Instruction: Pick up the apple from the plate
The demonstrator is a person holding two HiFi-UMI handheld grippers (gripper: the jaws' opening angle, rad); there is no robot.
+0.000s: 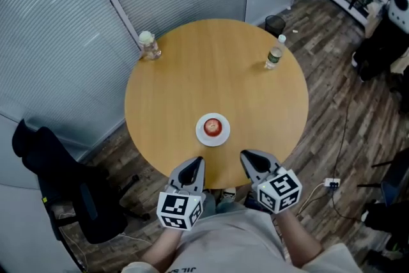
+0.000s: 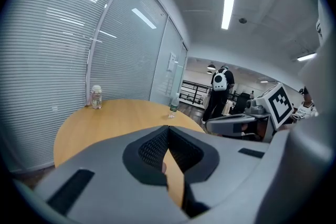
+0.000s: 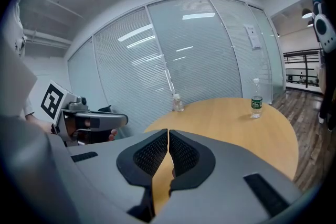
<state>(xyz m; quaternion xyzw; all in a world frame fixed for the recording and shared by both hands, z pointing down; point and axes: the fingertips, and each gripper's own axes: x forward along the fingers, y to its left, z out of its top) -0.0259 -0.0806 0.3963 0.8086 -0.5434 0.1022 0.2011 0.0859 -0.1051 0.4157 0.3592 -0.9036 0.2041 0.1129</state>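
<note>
The apple (image 1: 211, 126) sits on a plate (image 1: 199, 132) by the table's (image 1: 217, 61) near edge. Just short of it, the left gripper (image 1: 195, 163) and right gripper (image 1: 246, 155) lie side by side, tilted slightly down towards it, jaws together and empty.

Round table (image 1: 211, 73) holds a green-labelled bottle (image 1: 275, 54) and, perhaps, a jar (image 1: 149, 46), well apart.

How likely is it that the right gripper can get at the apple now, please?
Probably yes: the apple sits on its plate just ahead of the right gripper, with only bare table between. Its shut jaws must open first.
</note>
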